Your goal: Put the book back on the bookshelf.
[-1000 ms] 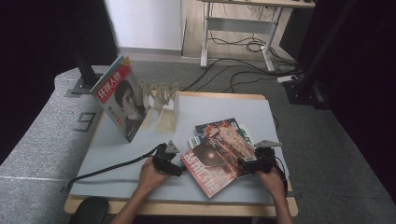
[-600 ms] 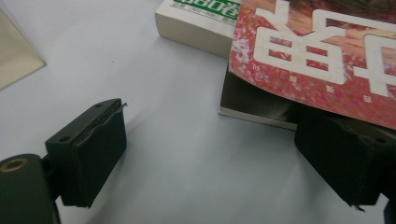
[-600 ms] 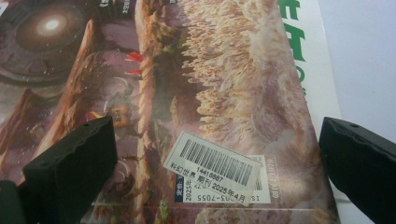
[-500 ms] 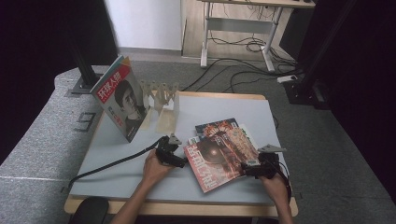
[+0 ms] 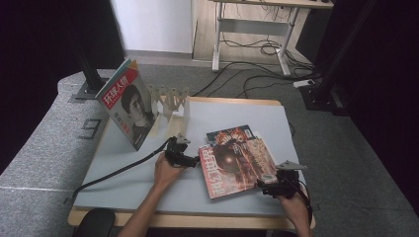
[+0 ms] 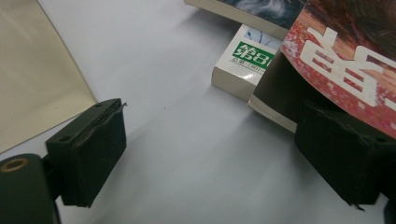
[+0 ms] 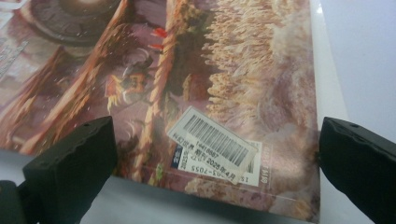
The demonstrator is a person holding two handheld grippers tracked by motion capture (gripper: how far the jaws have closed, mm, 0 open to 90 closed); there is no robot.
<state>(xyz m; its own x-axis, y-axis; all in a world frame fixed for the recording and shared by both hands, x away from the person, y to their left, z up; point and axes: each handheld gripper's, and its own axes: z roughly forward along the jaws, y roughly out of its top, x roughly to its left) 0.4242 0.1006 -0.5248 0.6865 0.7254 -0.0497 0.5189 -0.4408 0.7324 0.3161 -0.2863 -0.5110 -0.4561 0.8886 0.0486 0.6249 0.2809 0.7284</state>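
Red-brown glossy magazine (image 5: 236, 165) w/ white title letters lies face-up on the pale grey tabletop (image 5: 123, 177), front-right area, angled, overlapping a second dark-covered magazine (image 5: 228, 133) behind it.

Left gripper (image 5: 193, 161) sits at the magazine's left edge. In the left gripper view its jaws stand wide apart, one pad under the lifted cover corner, nothing pinched; a thick white paperback w/ green label (image 6: 243, 63) lies beside.

Right gripper (image 5: 263, 181) is at the near-right corner, jaws apart, straddling the barcode sticker (image 7: 212, 138), pads not pressing.

Back-left: another magazine w/ portrait cover (image 5: 127, 109) stands upright against a pale wooden rack (image 5: 173, 101).
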